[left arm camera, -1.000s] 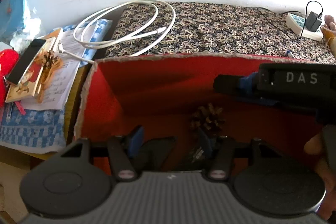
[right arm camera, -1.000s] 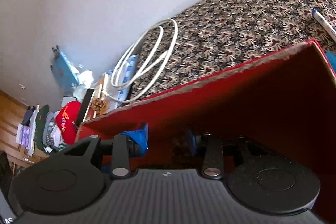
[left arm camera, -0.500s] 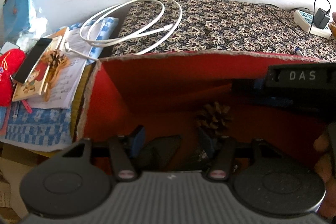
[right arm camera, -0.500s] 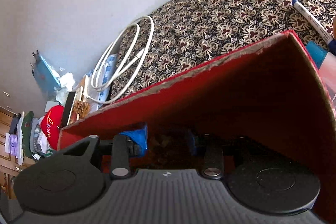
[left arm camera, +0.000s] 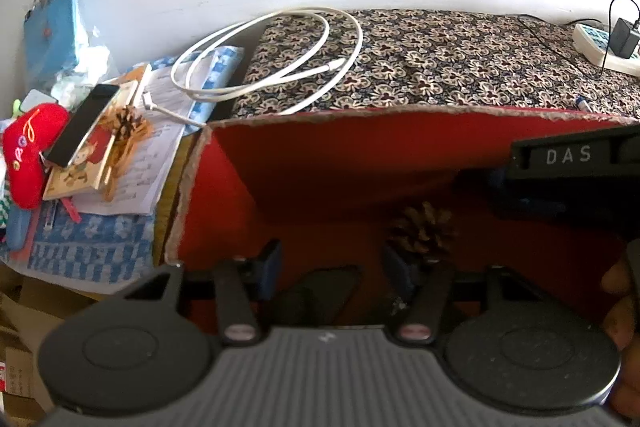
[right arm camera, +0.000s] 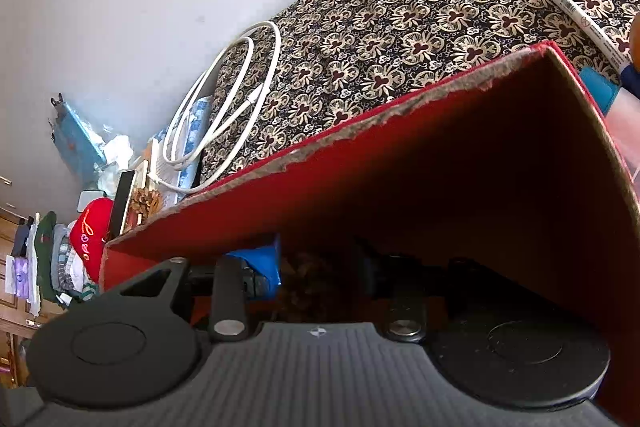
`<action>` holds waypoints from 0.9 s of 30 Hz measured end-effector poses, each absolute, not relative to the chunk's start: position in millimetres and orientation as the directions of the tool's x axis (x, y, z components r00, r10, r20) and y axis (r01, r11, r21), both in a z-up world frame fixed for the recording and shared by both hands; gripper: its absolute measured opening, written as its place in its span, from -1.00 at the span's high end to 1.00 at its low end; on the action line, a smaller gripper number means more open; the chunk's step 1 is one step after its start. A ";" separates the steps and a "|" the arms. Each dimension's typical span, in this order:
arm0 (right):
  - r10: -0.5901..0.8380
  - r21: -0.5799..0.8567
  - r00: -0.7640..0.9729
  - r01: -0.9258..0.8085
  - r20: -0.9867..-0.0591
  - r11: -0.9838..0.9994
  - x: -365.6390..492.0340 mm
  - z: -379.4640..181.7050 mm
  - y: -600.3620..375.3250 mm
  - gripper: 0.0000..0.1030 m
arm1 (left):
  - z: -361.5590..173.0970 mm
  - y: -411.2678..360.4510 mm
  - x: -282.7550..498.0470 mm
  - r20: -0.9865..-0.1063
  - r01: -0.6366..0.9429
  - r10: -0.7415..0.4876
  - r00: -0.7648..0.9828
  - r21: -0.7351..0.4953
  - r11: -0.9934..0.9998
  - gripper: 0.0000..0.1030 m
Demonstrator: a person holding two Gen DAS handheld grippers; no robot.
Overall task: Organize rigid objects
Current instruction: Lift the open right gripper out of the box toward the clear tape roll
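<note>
A red cardboard box [left arm camera: 304, 163] with torn edges stands open on the patterned cloth; it also shows in the right wrist view [right arm camera: 420, 163]. A brown pinecone [left arm camera: 424, 231] lies on its floor. My left gripper [left arm camera: 330, 267] is open inside the box, above a dark object [left arm camera: 320, 291], with the pinecone just past its right finger. My right gripper [right arm camera: 318, 267] is open low in the box, and the pinecone [right arm camera: 308, 283] sits dimly between its blue pads. The right gripper's body [left arm camera: 572, 163], marked DAS, reaches in from the right in the left wrist view.
A coiled white cable [left arm camera: 272, 59] lies behind the box. Left of the box lie a second pinecone [left arm camera: 126, 123], a phone [left arm camera: 82, 131], books and a red plush [left arm camera: 28, 155]. A marker pen [right arm camera: 588, 27] and a power strip [left arm camera: 600, 43] lie at the far right.
Both views have drawn back and tilted a little. The pinecone has shifted right in the left wrist view. Both grippers stay open in the box.
</note>
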State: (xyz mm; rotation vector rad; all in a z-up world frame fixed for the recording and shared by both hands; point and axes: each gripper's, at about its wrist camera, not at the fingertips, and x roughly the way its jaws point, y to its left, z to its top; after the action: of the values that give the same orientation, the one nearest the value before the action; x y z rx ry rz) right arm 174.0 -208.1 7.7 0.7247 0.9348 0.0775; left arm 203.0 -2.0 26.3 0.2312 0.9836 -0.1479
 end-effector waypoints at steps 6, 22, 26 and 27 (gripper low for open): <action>0.362 0.593 0.595 0.250 -0.718 0.765 176.4 5.1 -207.1 0.54 | 26.3 -2.0 203.0 -0.832 0.209 0.001 0.554 0.140 0.968 -0.25; 0.343 0.551 0.622 0.173 -0.704 0.816 164.2 32.6 -194.1 0.55 | 27.9 -2.0 200.6 -0.818 0.192 0.013 0.575 0.151 0.970 -0.19; 0.385 0.620 0.659 0.157 -0.646 0.769 141.9 40.8 -200.8 0.55 | 30.3 -2.2 196.4 -0.801 0.192 0.015 0.599 0.162 0.968 -0.20; 0.381 0.622 0.669 0.156 -0.638 0.767 135.5 43.4 -201.2 0.55 | 31.2 -2.1 195.2 -0.796 0.193 0.015 0.605 0.165 0.967 -0.22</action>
State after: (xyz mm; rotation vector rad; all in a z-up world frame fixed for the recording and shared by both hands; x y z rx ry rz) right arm 135.5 -201.2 43.4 0.7046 0.8449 0.1394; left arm 195.2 -2.1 31.2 0.2447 0.9172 -0.1037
